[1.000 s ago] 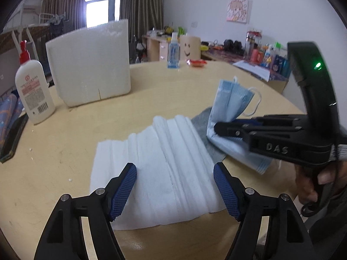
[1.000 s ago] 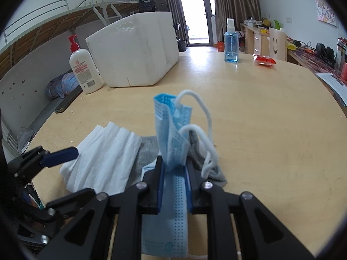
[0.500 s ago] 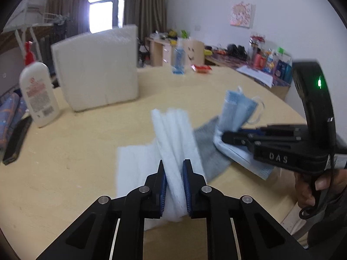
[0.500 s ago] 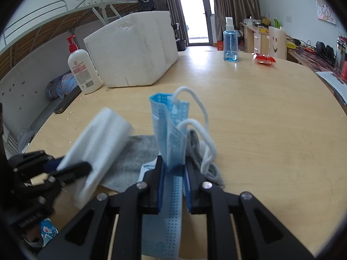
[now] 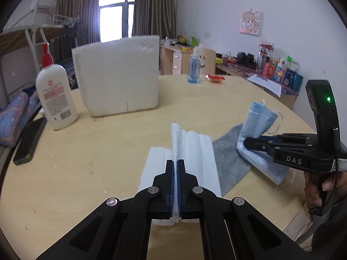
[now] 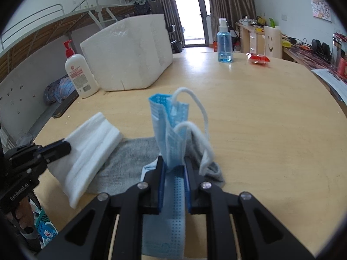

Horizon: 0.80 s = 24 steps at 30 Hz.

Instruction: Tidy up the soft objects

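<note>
My left gripper (image 5: 175, 165) is shut on a white folded tissue (image 5: 195, 151) and holds its near edge raised off the round wooden table (image 5: 86, 151); the tissue also shows in the right wrist view (image 6: 91, 151). My right gripper (image 6: 174, 166) is shut on a blue face mask (image 6: 169, 125) whose white ear loops hang to its right. The mask and the right gripper (image 5: 245, 140) also show in the left wrist view, to the right of the tissue. A grey cloth (image 5: 229, 151) lies flat on the table between and partly under both.
A white foam box (image 5: 117, 80) stands at the back of the table, a lotion pump bottle (image 5: 55, 93) and a black phone (image 5: 29, 140) to its left. A blue spray bottle (image 5: 194, 69) and a red packet (image 5: 214, 78) sit far back.
My left gripper has closed on the white tissue and lifted its edge, bunching it up. My right gripper has kept hold of the mask, nearly still.
</note>
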Each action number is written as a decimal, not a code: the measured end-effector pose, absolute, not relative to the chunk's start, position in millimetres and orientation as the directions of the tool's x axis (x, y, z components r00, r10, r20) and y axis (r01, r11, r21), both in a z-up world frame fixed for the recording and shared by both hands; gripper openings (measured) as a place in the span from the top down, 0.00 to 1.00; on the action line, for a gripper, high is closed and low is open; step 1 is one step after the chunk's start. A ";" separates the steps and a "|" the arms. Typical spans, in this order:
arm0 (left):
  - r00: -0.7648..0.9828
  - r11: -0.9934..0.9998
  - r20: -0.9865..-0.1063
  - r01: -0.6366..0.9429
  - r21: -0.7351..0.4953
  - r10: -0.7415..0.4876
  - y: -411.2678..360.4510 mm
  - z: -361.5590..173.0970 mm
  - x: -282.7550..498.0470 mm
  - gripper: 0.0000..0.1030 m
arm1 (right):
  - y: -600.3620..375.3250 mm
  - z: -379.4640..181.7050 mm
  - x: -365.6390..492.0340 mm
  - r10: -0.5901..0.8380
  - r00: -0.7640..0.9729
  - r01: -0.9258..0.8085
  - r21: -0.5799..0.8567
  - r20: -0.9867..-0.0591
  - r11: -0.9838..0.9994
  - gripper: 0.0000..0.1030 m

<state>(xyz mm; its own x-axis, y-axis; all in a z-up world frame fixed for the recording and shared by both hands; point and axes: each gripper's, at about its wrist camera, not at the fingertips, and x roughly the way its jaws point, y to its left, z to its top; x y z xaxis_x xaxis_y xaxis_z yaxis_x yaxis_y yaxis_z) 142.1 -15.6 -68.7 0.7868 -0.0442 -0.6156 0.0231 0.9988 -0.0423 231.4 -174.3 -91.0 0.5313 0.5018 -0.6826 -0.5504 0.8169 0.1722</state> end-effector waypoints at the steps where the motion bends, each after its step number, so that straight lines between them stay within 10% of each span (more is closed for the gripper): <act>1: 0.792 0.999 -0.610 0.019 -0.039 -0.039 -14.6 -66.1 141.4 0.97 | -175.3 -89.2 231.4 0.502 0.536 -0.547 0.173 -0.679 0.819 0.83; 24: 0.875 1.000 -0.483 0.006 0.008 -0.001 0.9 -5.5 138.1 0.97 | -180.6 -21.6 212.4 0.530 0.647 -0.560 0.130 -0.548 0.818 0.83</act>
<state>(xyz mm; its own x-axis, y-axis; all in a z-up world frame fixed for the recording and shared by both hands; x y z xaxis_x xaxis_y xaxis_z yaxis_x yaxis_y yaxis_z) 138.1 0.9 -5.5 0.8754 -0.0011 -0.4833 0.0056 1.0000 0.0079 212.4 -180.6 -21.6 0.6467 0.5303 -0.5482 -0.5604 0.8179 0.1301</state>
